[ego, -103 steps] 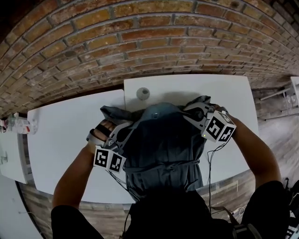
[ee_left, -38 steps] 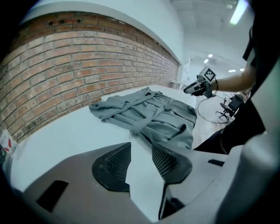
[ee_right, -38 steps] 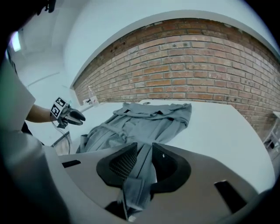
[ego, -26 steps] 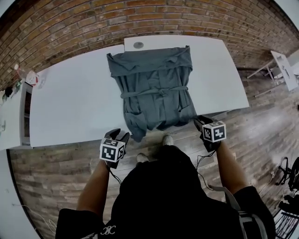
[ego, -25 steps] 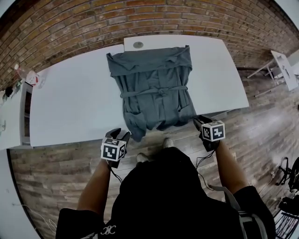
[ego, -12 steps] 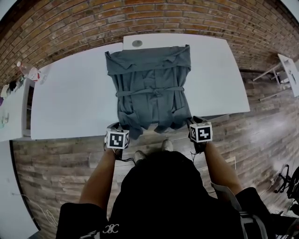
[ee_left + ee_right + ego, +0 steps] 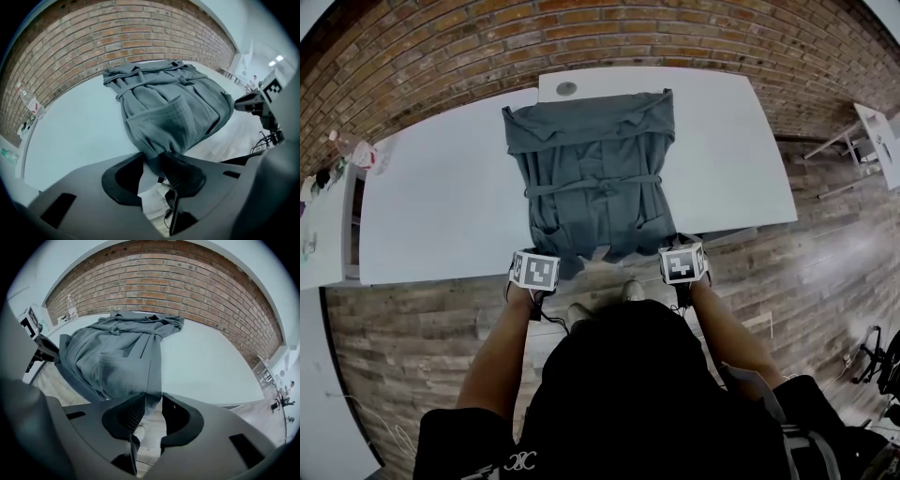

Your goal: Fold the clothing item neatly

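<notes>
On the hem (image 7: pixel 619 246), both grippers' (image 7: pixel 157 161) (image 7: pixel 153 401) fingers (image 7: pixel 185 176) just clamped.

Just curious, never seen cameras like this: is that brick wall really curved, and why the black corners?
Head view: wide lens bows the straight brick wall and table; light is even. Left gripper view: dark rounded corners, same bowing. Right gripper view: garment sharp, edges blurred.

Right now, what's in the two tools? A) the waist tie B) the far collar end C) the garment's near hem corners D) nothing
C: in their own views, the left tool and the right tool each have grey hem fabric of the garment pinched between their jaws. The jaws have just been closing, at the near edge of the table.
</notes>
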Tool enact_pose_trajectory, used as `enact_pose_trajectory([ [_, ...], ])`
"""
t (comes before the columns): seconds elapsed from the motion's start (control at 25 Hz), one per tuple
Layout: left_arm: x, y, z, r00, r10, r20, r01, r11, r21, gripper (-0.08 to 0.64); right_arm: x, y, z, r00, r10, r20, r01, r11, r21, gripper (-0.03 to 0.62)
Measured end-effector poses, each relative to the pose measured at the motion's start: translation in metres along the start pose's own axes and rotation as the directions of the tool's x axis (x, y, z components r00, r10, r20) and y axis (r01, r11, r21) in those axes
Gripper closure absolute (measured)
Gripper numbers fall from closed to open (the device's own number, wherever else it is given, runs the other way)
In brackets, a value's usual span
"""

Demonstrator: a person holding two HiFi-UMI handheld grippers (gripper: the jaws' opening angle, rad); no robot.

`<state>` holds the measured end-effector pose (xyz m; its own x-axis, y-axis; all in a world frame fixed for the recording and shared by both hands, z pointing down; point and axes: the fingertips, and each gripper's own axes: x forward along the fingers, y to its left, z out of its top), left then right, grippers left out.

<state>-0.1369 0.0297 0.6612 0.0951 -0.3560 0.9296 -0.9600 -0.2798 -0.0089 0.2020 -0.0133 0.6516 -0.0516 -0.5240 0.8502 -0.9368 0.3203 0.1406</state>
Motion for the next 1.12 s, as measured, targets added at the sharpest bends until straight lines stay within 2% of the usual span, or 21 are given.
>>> enact_pose_trajectory([
  [0.04, 0.0, -0.001, -0.001, 1.0, -0.023, -0.002, 0.023, 1.0, -0.012, 0.434, 0.0, 0.0, 0.0, 1.0, 0.003, -0.009, -0.003, 1.0, 0.003, 0.48],
  [0.12, 0.001, -0.003, -0.002, 0.998, -0.069, 0.0, 0.069, 0.997, -0.048, 0.502, 0.0, -0.001, 0.0, 1.0, 0.008, -0.021, -0.008, 1.0, 0.004, 0.5],
  [0.28, 0.001, -0.003, -0.002, 0.988, -0.153, 0.026, 0.155, 0.98, -0.127, 0.514, 0.001, 0.001, 0.004, 0.998, 0.054, -0.02, -0.053, 0.998, 0.036, 0.553],
  [0.4, -0.006, -0.005, -0.001, 0.972, -0.227, 0.064, 0.235, 0.956, -0.178, 0.517, -0.007, 0.007, 0.007, 0.991, 0.131, -0.022, -0.128, 0.987, 0.093, 0.566],
  [0.6, -0.031, -0.008, 0.011, 0.94, -0.306, 0.154, 0.33, 0.928, -0.172, 0.518, -0.027, 0.018, 0.027, 0.959, 0.273, 0.071, -0.282, 0.944, 0.174, 0.566],
  [0.76, -0.056, -0.004, 0.029, 0.904, -0.353, 0.241, 0.397, 0.903, -0.166, 0.518, -0.051, 0.024, 0.058, 0.918, 0.357, 0.171, -0.385, 0.908, 0.168, 0.566],
  [0.92, -0.085, 0.004, 0.052, 0.853, -0.402, 0.334, 0.468, 0.871, -0.147, 0.518, -0.075, 0.028, 0.093, 0.88, 0.397, 0.259, -0.442, 0.885, 0.146, 0.566],
  [1.04, -0.105, 0.011, 0.075, 0.81, -0.428, 0.4, 0.509, 0.852, -0.12, 0.518, -0.09, 0.026, 0.124, 0.856, 0.407, 0.319, -0.465, 0.876, 0.128, 0.566],
  [1.12, -0.118, 0.015, 0.094, 0.781, -0.444, 0.439, 0.533, 0.84, -0.099, 0.518, -0.098, 0.022, 0.146, 0.848, 0.401, 0.346, -0.461, 0.881, 0.11, 0.566],
])
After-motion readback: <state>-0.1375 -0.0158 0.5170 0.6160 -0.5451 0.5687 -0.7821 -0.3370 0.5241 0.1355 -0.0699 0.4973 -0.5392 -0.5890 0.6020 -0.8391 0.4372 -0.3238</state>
